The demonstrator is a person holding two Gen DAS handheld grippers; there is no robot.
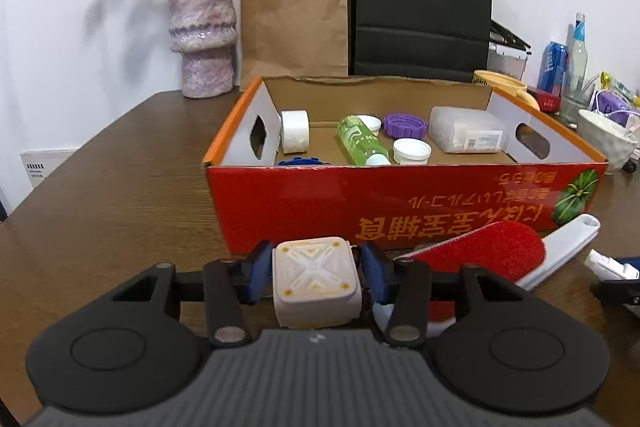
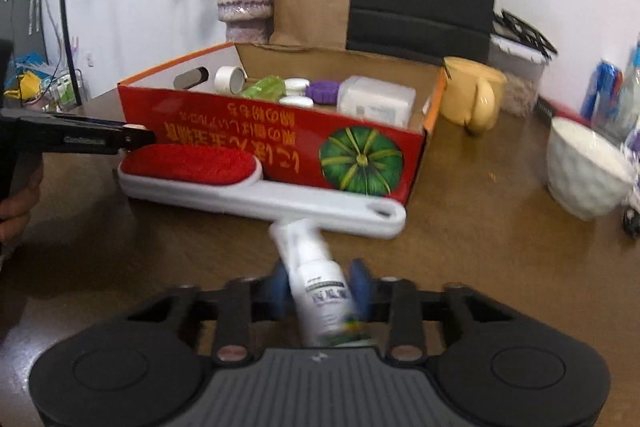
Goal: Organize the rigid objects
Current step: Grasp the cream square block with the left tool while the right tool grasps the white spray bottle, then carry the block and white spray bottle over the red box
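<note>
My left gripper (image 1: 316, 273) is shut on a white square block (image 1: 316, 277) with a yellow cross pattern, held just in front of the red cardboard box (image 1: 400, 203). My right gripper (image 2: 320, 283) is shut on a white spray bottle (image 2: 320, 291), low over the table to the right; the box (image 2: 256, 151) stands beyond it. The bottle's tip (image 1: 608, 265) shows at the right edge of the left wrist view. A red-and-white lint brush (image 2: 260, 187) lies along the box's front wall (image 1: 500, 251). The box holds a tape roll (image 1: 295, 131), a green bottle (image 1: 360, 141), lids and a clear container (image 1: 466, 129).
Behind the box stand a vase of flowers (image 1: 202, 35), a brown paper bag (image 1: 294, 15) and a black bag (image 1: 420, 3). A yellow mug (image 2: 474, 95), a white bowl (image 2: 584, 171), cans and bottles (image 1: 560, 63) crowd the right side. The brown table (image 1: 120, 195) extends left.
</note>
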